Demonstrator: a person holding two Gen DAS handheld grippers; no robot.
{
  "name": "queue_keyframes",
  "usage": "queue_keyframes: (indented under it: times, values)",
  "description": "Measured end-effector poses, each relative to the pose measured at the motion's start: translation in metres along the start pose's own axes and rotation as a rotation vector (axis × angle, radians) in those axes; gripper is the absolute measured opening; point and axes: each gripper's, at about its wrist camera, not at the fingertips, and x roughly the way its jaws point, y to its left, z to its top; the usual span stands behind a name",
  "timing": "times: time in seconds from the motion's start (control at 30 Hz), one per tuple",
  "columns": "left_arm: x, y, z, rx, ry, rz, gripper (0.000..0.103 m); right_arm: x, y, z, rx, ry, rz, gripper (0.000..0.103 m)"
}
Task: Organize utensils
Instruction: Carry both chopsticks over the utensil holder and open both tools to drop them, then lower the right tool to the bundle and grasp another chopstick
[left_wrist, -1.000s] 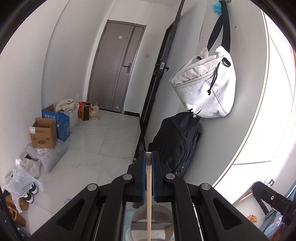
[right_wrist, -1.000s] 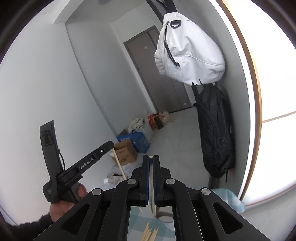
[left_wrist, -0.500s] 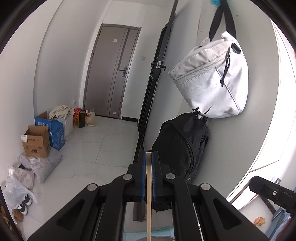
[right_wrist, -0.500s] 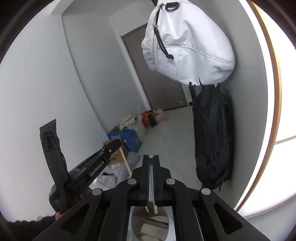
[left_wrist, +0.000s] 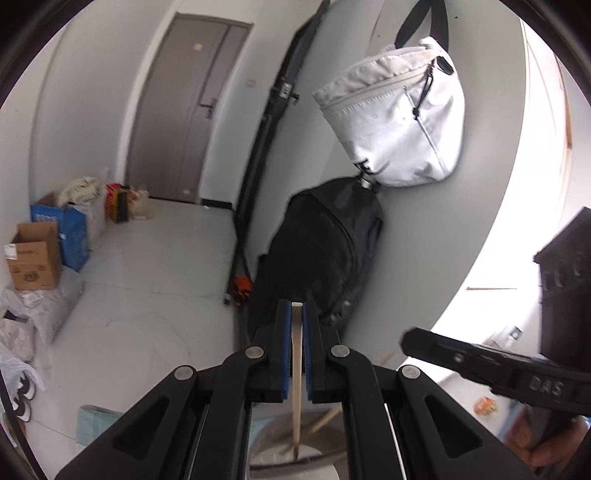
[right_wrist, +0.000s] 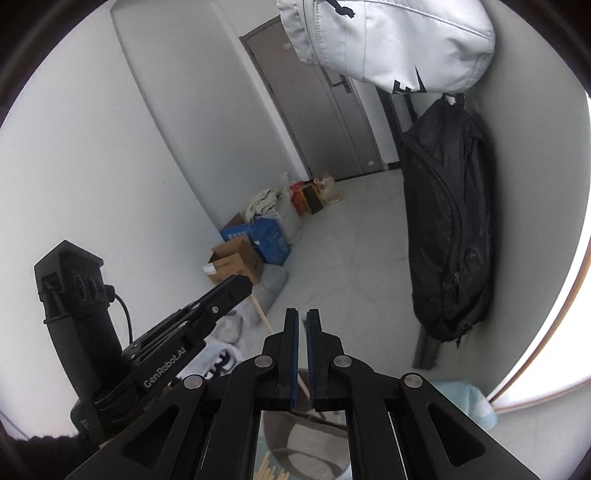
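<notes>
My left gripper (left_wrist: 296, 314) is shut on a pale wooden chopstick (left_wrist: 296, 369) that points down into a grey round holder (left_wrist: 291, 454) below the fingers. That gripper also shows in the right wrist view (right_wrist: 236, 286), with the chopstick (right_wrist: 260, 314) sticking out of its tip. My right gripper (right_wrist: 302, 321) has its blue pads a narrow gap apart with nothing clearly between them; it hangs over the same holder (right_wrist: 295, 432). Several more chopsticks (right_wrist: 267, 470) lie at the bottom edge. The right gripper's tip (left_wrist: 417, 341) shows in the left wrist view.
A white bag (left_wrist: 399, 122) and a black backpack (left_wrist: 325, 251) hang on the wall ahead. Cardboard and blue boxes (left_wrist: 44, 247) stand on the floor at the left, before a grey door (left_wrist: 184, 107). A light blue cloth (right_wrist: 461, 398) lies at the lower right.
Both grippers have come down and closer together over the holder. The right gripper's pads have parted slightly and the chopstick seen between them earlier no longer shows there.
</notes>
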Motion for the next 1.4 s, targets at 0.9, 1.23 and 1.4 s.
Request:
queue_keyframes:
  times: [0.9, 1.23, 1.4]
  values:
    - [-0.066, -0.014, -0.009, -0.047, 0.087, 0.202, 0.069, -0.07, 0.021, -0.047, 0.09, -0.099, 0.035, 0.056]
    - [-0.1, -0.021, -0.023, -0.037, 0.037, 0.265, 0.08, -0.094, 0.049, -0.071, 0.02, -0.135, 0.019, 0.067]
    - [-0.107, -0.016, -0.038, -0.052, 0.03, 0.303, 0.088, -0.094, 0.057, -0.092, -0.009, -0.124, 0.019, 0.072]
